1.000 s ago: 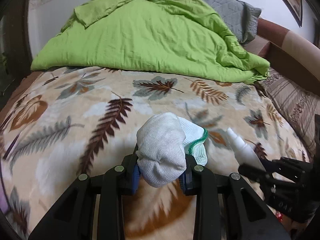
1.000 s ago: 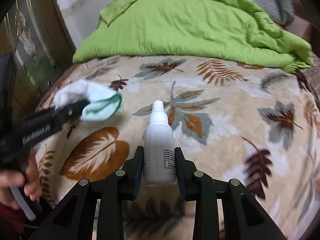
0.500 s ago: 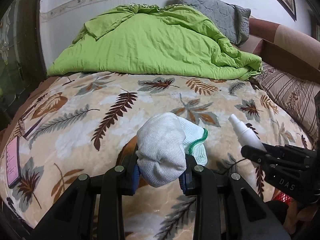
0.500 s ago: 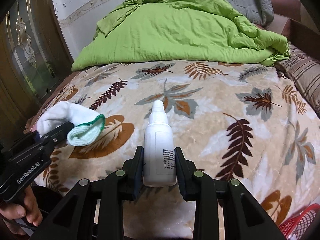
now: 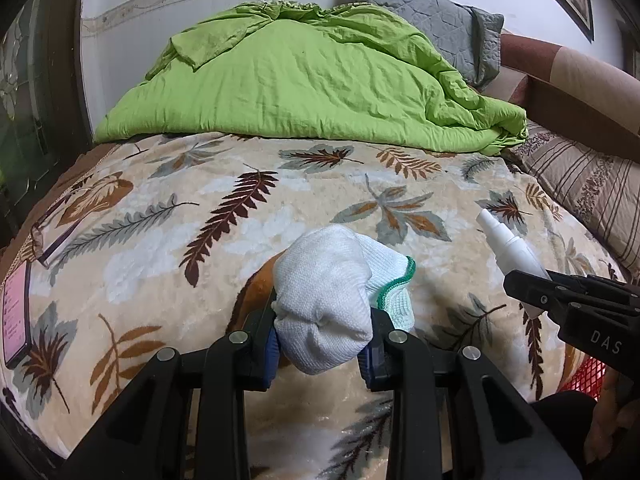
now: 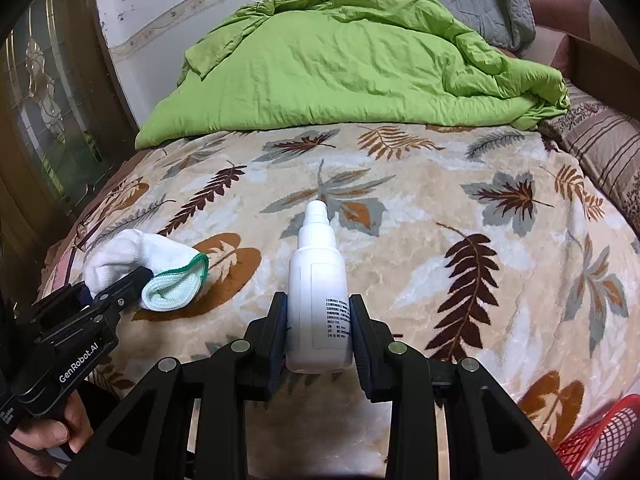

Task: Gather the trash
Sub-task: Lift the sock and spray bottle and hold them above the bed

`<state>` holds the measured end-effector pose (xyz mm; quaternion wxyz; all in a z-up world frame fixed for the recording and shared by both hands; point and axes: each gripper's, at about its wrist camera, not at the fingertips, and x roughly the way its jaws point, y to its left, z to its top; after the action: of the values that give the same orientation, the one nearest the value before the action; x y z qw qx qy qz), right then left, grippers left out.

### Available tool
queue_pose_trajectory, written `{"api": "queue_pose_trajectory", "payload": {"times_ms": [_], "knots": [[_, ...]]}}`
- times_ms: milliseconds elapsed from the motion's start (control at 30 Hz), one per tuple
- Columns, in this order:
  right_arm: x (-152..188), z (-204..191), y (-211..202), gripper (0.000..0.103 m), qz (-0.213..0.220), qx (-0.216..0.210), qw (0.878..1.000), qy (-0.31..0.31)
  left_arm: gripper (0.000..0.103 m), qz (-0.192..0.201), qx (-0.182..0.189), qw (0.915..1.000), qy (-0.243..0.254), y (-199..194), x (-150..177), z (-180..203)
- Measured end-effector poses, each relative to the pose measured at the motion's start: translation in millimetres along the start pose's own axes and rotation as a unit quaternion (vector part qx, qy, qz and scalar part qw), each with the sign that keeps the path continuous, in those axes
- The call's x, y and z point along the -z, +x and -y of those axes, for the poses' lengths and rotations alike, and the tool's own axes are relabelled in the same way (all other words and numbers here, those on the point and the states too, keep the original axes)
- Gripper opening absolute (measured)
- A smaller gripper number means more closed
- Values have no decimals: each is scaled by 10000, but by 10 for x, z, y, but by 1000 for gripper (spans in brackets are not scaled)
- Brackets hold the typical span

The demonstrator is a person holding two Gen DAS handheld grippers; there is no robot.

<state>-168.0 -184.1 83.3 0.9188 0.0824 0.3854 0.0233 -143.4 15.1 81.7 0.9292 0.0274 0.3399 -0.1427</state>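
Note:
My left gripper (image 5: 322, 354) is shut on a rolled white sock with a green-edged cuff (image 5: 326, 296), held above the near part of the bed. The same sock (image 6: 150, 270) shows at the left of the right wrist view, in the left gripper (image 6: 132, 280). My right gripper (image 6: 319, 334) is shut on an upright white plastic bottle with a nozzle cap (image 6: 318, 280). From the left wrist view the bottle (image 5: 508, 244) sticks out of the right gripper (image 5: 520, 280) at the right. A red mesh basket (image 6: 596, 436) sits low at the right, below the bed edge.
The bed carries a leaf-patterned beige blanket (image 5: 280, 208), a bunched green duvet (image 5: 304, 80) at the back, a grey pillow (image 5: 436, 20) and a striped pillow (image 5: 580, 184). A pink phone (image 5: 16, 316) lies at the bed's left edge. A hand (image 6: 44, 444) holds the left gripper.
Both grippers have pulled back toward the near edge of the bed with the sock and the bottle still held. The phone and the red basket have come into view.

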Motion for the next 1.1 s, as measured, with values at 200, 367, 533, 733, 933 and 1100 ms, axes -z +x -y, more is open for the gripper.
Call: {"api": "queue_pose_trajectory", "payload": {"times_ms": [200, 367, 533, 733, 933, 1100], "knots": [[0, -15, 24, 33, -60, 2, 10000, -46, 30, -16, 70, 10000, -36, 56, -4, 3], [-6, 2, 36, 33, -71, 10, 10000, -6, 30, -19, 107, 9999, -18, 87, -9, 25], [-8, 0, 31, 33, -68, 14, 10000, 6, 30, -63, 132, 9999, -91, 114, -2, -2], [4, -17, 3, 33, -35, 11, 10000, -23, 30, -94, 110, 9999, -27, 142, -4, 12], [-5, -35, -21, 33, 10, 16, 10000, -41, 30, -84, 28, 9999, 72, 151, 14, 62], [-16, 6, -59, 33, 57, -23, 10000, 67, 30, -80, -59, 9999, 92, 164, 7, 87]]}}
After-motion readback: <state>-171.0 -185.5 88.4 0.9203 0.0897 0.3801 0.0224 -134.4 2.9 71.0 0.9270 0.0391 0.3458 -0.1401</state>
